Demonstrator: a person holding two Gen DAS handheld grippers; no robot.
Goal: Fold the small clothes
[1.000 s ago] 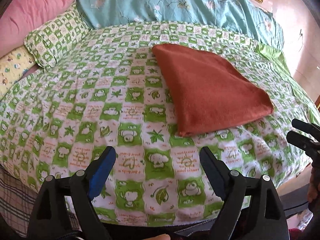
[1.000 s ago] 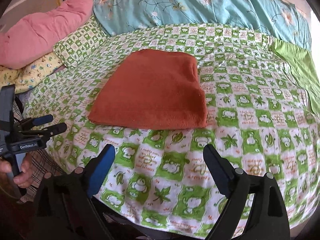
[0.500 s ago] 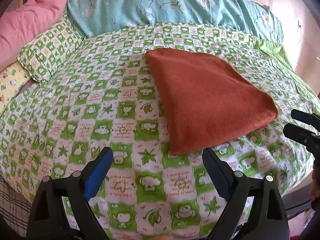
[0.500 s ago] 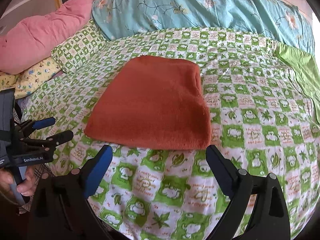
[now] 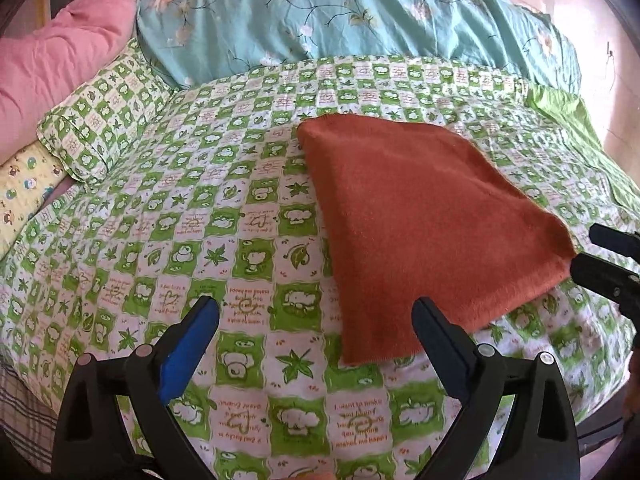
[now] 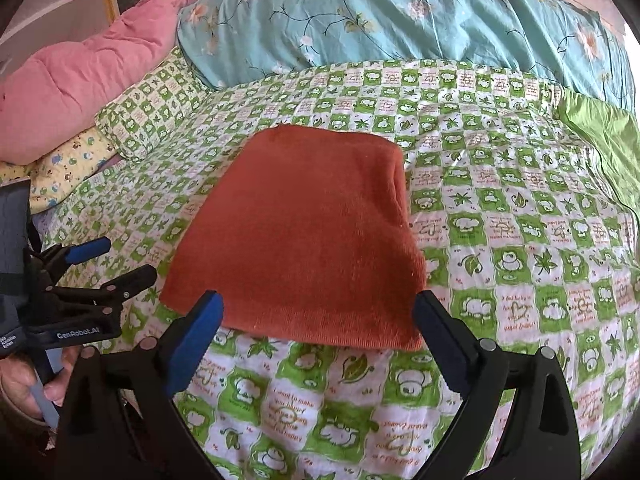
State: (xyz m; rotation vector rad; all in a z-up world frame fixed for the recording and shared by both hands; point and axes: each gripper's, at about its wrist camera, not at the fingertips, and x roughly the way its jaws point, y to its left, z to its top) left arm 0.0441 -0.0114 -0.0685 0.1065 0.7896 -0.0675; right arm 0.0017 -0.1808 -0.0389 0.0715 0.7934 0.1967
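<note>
Left wrist view: my left claw [image 5: 316,320] stands spread wide with nothing between its pads; its jaws have just been opening. It hangs over the green checked bedspread [image 5: 200,220], just short of the near left corner of the rust-red cloth [image 5: 420,216]. The cloth lies flat on the bed as a folded panel with thick doubled edges. I judge at least one fold done; whether another is required cannot be settled. Right wrist view: my right claw [image 6: 318,320] is equally spread and empty, its jaws also just opened, poised at the cloth's near edge. Hidden items: the layer count inside the cloth, the garment type, and my right claw in the left wrist view, cut off by the frame edge.
</note>
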